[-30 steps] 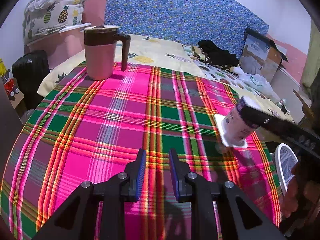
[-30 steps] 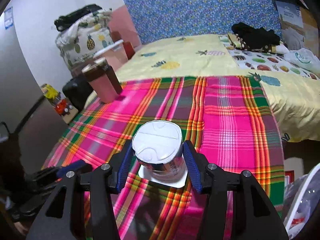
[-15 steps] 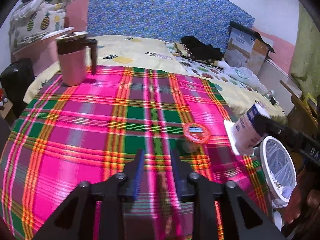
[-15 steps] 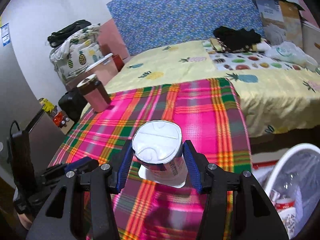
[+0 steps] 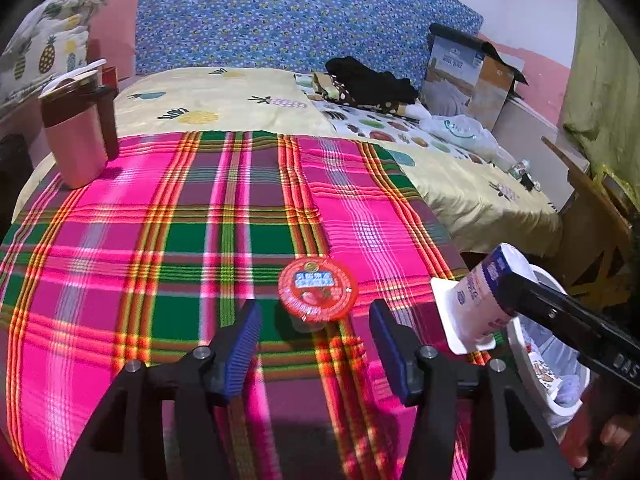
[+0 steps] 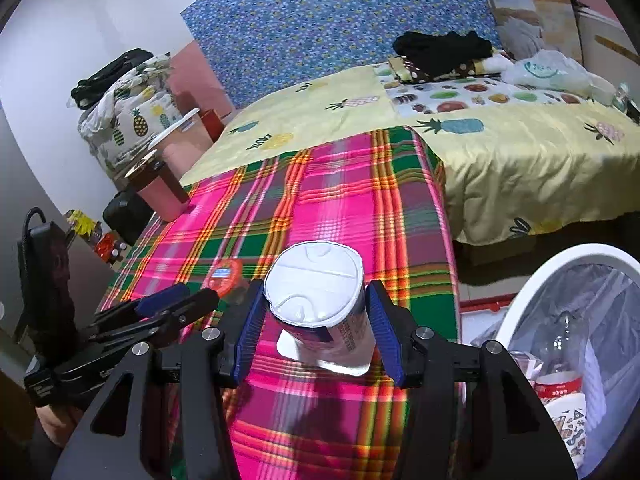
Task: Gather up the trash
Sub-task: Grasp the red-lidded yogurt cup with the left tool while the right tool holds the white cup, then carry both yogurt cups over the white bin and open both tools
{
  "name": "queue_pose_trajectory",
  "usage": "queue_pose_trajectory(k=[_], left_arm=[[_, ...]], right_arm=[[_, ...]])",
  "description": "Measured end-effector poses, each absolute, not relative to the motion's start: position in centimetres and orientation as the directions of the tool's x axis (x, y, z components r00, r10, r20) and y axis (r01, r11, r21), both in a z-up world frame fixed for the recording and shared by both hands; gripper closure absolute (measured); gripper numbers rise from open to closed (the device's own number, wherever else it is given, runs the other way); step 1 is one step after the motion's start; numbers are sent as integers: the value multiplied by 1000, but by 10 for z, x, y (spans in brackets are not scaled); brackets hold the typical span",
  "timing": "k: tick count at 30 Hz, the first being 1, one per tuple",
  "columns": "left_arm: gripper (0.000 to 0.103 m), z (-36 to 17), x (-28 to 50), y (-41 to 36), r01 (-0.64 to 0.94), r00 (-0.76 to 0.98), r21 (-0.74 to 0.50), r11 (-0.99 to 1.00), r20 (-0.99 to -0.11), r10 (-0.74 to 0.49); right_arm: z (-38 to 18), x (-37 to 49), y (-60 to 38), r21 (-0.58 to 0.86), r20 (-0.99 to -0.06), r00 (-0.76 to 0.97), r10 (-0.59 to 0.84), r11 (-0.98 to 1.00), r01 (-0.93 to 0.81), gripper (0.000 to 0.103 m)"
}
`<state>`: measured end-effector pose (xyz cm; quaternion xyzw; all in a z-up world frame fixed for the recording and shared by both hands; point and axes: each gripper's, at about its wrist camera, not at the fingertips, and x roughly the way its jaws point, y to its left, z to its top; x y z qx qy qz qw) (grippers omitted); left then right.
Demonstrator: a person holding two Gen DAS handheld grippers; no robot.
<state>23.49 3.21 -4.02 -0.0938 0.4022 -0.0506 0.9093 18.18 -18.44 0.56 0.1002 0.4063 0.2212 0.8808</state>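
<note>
Step in hand: the right gripper (image 6: 316,332) is clamped on an upturned white plastic yoghurt cup with a purple label (image 6: 320,308), held in the air above the right edge of the counter with the pink and green plaid cloth (image 6: 340,208)
Left gripper: the left gripper (image 5: 316,344) is spread wide, empty, low over the cloth, lined up on a small round cup with a red foil lid (image 5: 317,287) just ahead of its fingertips
Next move: by my judgement, carry the yoghurt cup right and over the white round waste bin with a clear liner (image 6: 532,292), then let go; the left one needs to go forward and close round the red-lidded cup
Bin contents: a clear bottle, a red and white cup, patterned wrappers
Other container: a pink lidded mug with a brown handle (image 5: 76,128) at the far left corner of the counter, contents hidden
</note>
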Motion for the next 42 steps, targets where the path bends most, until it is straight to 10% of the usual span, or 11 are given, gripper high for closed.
queue_pose_trajectory(k=[42], left_arm=[[58, -5, 148, 5, 51, 722, -177, 983, -673, -159]], right_arm=[[22, 125, -197, 272, -671, 607, 425, 903, -332, 51]])
